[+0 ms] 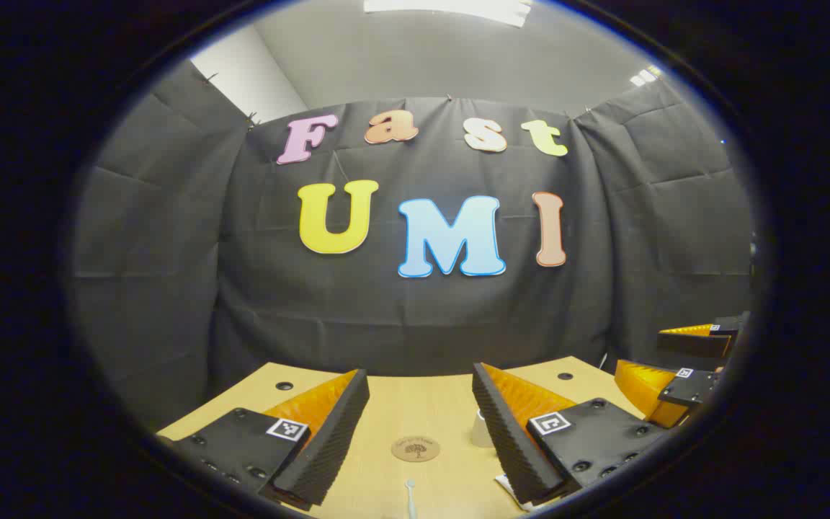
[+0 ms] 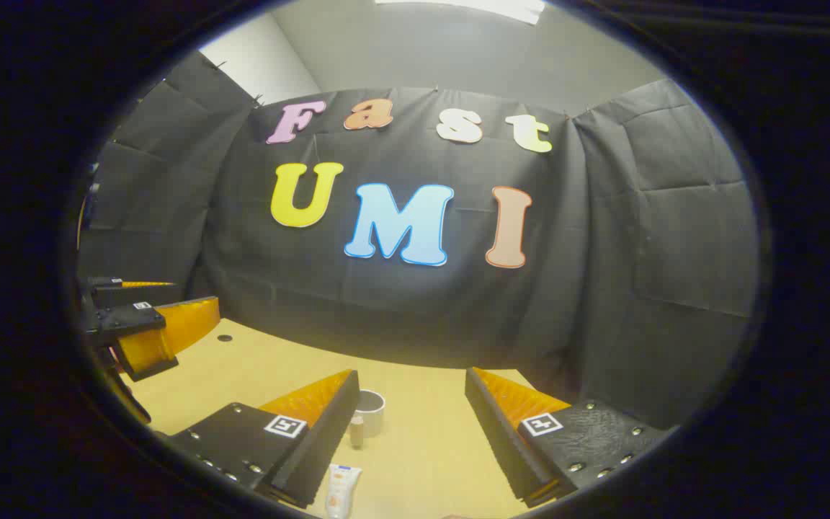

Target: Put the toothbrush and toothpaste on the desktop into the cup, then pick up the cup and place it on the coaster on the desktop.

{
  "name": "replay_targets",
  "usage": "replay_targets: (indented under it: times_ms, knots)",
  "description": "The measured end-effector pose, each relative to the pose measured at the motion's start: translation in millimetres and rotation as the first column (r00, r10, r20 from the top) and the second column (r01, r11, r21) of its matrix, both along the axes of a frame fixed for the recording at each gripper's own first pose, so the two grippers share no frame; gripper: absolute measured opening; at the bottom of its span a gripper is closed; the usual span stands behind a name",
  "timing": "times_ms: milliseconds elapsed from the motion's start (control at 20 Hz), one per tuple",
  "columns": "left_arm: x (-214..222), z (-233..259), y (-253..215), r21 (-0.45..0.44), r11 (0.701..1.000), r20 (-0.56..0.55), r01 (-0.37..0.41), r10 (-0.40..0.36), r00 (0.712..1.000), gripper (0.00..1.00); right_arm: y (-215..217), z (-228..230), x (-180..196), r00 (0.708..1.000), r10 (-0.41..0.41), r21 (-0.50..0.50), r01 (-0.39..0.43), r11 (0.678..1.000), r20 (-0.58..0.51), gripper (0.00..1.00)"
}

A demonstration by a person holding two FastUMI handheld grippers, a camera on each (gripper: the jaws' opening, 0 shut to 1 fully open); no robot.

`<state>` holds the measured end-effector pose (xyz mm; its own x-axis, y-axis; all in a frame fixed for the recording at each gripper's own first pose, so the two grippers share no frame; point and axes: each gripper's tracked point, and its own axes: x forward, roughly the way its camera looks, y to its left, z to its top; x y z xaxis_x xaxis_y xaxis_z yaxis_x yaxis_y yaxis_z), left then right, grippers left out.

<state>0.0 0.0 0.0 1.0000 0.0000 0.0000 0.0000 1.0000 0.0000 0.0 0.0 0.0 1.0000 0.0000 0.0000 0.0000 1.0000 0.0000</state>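
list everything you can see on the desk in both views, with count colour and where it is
desktop: one, light wood, with small dark holes near its far edge
coaster: one, round, brown, on the desktop between the left tool's fingers in the left gripper view
cup: one, whitish, upright on the desktop, mid-table
toothbrush: one, pale, lying on the desktop nearer than the coaster, partly cut off
toothpaste: one tube, white with orange, lying on the desktop nearer than the cup
small brown item: one, just in front of the cup, too small to identify
left tool: open, holding nothing
right tool: open, holding nothing
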Motion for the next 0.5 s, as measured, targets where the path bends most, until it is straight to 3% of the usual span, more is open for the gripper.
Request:
replay_targets:
  times_ms: [500]
  knots:
    - [6, 0, 2, 0.027, 1.000, -0.008, -0.002, 0.002, 1.000, 0.96, 2, -15, 8, 0.998, 0.011, -0.001, -0.011, 1.000, -0.061, 0.93]
